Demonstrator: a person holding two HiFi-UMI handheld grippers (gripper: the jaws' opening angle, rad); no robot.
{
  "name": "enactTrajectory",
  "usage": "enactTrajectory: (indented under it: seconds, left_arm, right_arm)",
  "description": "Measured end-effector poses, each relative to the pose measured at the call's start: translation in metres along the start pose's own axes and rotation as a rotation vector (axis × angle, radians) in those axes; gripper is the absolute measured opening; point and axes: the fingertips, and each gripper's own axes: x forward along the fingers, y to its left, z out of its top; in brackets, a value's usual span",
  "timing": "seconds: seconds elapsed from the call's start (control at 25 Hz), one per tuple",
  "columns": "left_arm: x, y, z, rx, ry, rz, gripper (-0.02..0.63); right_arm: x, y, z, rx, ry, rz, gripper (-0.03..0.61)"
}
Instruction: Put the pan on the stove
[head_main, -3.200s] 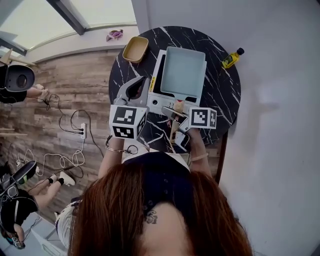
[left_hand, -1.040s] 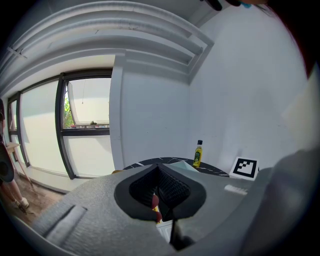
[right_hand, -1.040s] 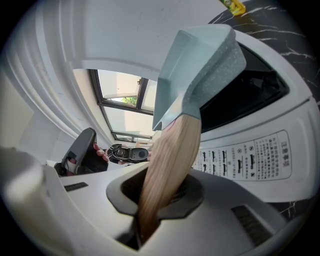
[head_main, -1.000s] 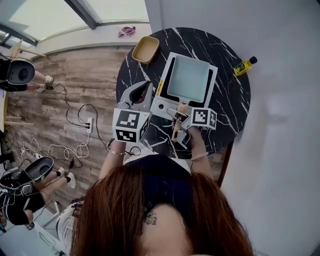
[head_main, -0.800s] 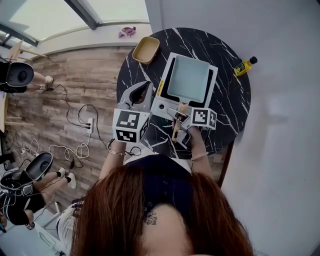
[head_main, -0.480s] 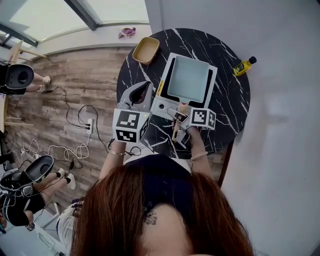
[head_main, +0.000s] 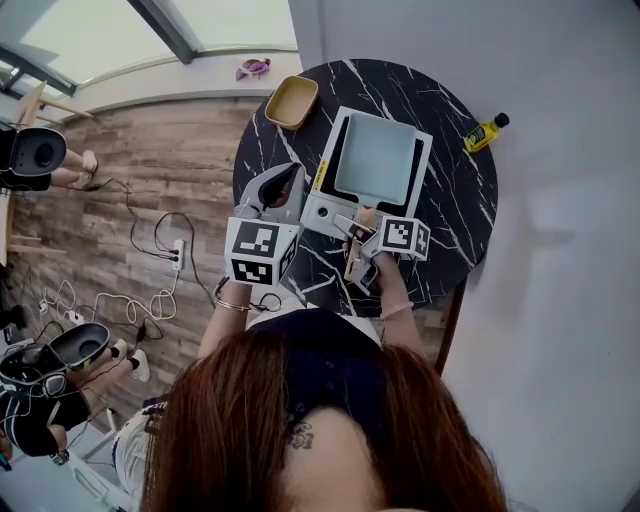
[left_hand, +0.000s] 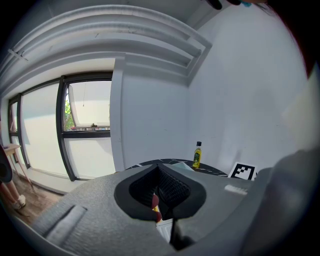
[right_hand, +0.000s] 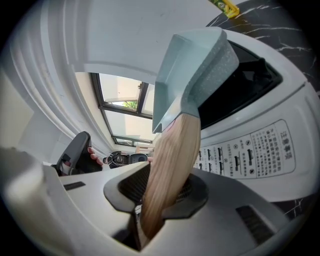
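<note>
On the round black surface (head_main: 455, 215), the pan (head_main: 376, 158) is already sitting squarely on top of the white stove (head_main: 322, 214). Its pale blue body is covering the cooking plate, and its wooden handle (head_main: 358, 216) is sticking out over the stove's near edge towards the person. The placing itself is looking done. What is remaining, as I judge it, is only letting go and drawing the hand back.

The right claw (head_main: 352, 226) is doing just that: its jaws have just been opening. In the right gripper view the handle is lying between them, and the pads are no longer looking pressed against the wood, so the grip is coming loose rather than carrying the pan. The left claw (head_main: 293, 172) is hanging above the surface just left of the stove, its jaws closed tip to tip and gripping nothing.

The right forearm (head_main: 398, 315) and the left forearm (head_main: 220, 322) are reaching out from the body side by side. Each claw is pointing away from the person and tipping a little downward, the right one lining up along the handle.

A yellow dish (head_main: 291, 100) and a small bottle (head_main: 483, 132) are standing well apart from the stove and playing no part.
</note>
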Motion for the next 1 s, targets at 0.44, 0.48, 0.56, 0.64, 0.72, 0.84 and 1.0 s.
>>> enactTrajectory:
  seconds: [0.44, 0.48, 0.56, 0.64, 0.72, 0.84, 1.0]
  left_arm:
    - [-0.011, 0.001, 0.002, 0.002, -0.016, -0.005, 0.012]
    - [-0.012, 0.001, 0.003, 0.002, -0.017, -0.005, 0.012]
    - [-0.015, 0.0, 0.003, 0.002, -0.02, -0.007, 0.012]
    - [-0.016, 0.0, 0.003, 0.002, -0.022, -0.01, 0.012]
    - [-0.017, 0.0, 0.003, 0.004, -0.023, -0.013, 0.012]
    - [-0.021, -0.002, 0.003, 0.006, -0.026, -0.02, 0.012]
    - [-0.026, -0.004, 0.003, 0.01, -0.033, -0.029, 0.012]
  right_arm:
    - [-0.002, 0.008, 0.002, -0.003, -0.052, 0.02, 0.203]
    - [-0.003, 0.008, 0.003, -0.005, -0.058, 0.017, 0.214]
    - [-0.004, 0.008, 0.003, -0.006, -0.067, 0.015, 0.232]
    - [-0.006, 0.007, 0.004, -0.002, -0.079, 0.008, 0.247]
    - [-0.008, 0.005, 0.005, -0.001, -0.093, -0.001, 0.253]
    - [-0.011, 0.006, 0.004, -0.006, -0.105, -0.006, 0.252]
    - [-0.014, 0.007, 0.002, -0.005, -0.126, -0.007, 0.25]
